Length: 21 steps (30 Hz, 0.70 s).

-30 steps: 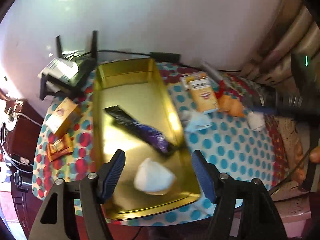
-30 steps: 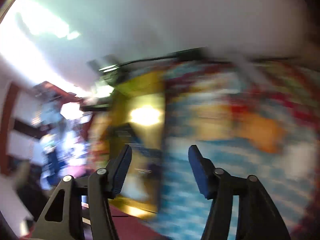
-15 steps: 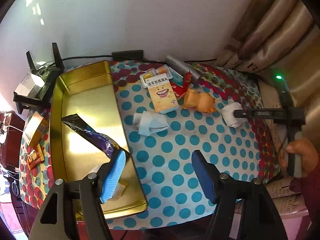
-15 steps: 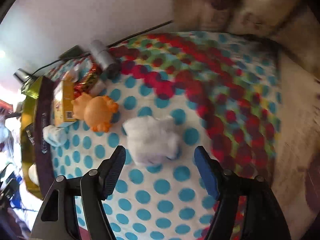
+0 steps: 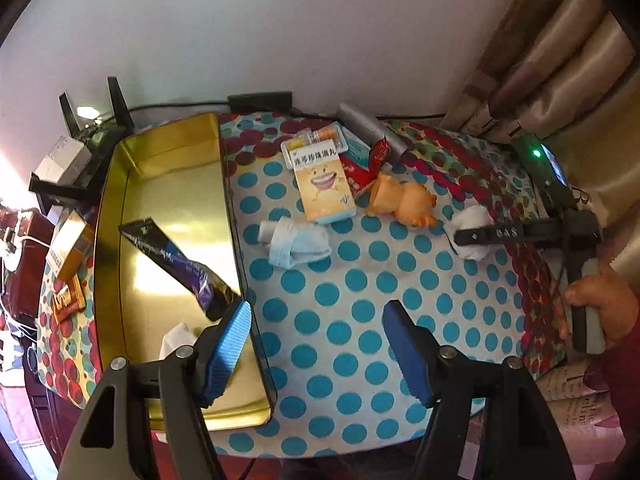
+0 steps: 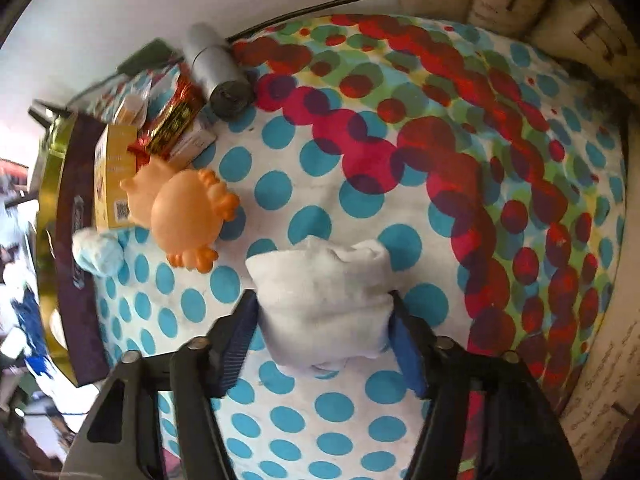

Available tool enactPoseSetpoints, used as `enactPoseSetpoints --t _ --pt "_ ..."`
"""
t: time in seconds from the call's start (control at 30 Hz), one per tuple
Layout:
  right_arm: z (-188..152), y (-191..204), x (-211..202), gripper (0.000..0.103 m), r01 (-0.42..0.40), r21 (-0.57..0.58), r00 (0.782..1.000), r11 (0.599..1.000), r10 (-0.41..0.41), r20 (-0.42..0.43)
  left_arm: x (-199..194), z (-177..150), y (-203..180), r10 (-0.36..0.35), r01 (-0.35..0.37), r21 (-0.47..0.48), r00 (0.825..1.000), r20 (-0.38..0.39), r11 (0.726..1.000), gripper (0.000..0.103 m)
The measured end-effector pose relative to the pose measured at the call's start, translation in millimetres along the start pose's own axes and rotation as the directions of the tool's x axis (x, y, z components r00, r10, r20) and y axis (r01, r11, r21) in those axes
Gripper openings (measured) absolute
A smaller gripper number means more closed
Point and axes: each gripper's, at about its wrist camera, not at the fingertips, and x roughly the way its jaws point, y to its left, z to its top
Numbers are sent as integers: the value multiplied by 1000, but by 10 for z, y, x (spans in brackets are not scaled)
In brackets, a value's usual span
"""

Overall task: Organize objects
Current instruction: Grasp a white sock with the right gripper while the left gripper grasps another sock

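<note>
My right gripper (image 6: 324, 336) points down at the dotted tablecloth, and its jaws are closing on a white cloth bundle (image 6: 320, 292), with both pads touching its sides. In the left wrist view the same gripper (image 5: 472, 236) straddles the bundle (image 5: 472, 216) at the right. My left gripper (image 5: 316, 344) stands open and empty over the cloth, its left finger over the right rim of the gold tray (image 5: 112, 240). Inside the tray lie a purple packet (image 5: 176, 260) and a white wad (image 5: 176, 340).
An orange toy (image 5: 404, 200), a yellow box (image 5: 324, 184), a crumpled blue mask (image 5: 296, 242), a red wrapper (image 5: 368, 164) and a grey cylinder (image 5: 372, 130) lie on the cloth. A router (image 5: 100, 132) and boxes stand left of the tray. Curtains (image 5: 560, 60) hang at the right.
The left gripper slid right, from over the tray to over the dotted cloth. The right gripper swung across, dropped onto the white bundle and narrowed its jaws around it.
</note>
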Motion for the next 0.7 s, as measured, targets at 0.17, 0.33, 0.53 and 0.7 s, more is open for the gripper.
enactPoseSetpoints --t 0.17,0.33,0.53,0.7 --pt "-115 -123 -218 40 -9 -15 999 1000 10 53 153 209 -137 43 -43 19 999 32 999 71" --pt "-389 -278 -458 40 -75 -3 994 997 75 76 548 437 -166 15 -10 83 998 -57 996 71" --pt "-577 -472 -568 41 -114 42 991 993 111 77 927 541 -46 26 0 207 992 -124 978 71" --pt "-558 -413 -487 41 -150 80 986 985 144 84 1242 558 51 55 5 262 973 -223 965 71"
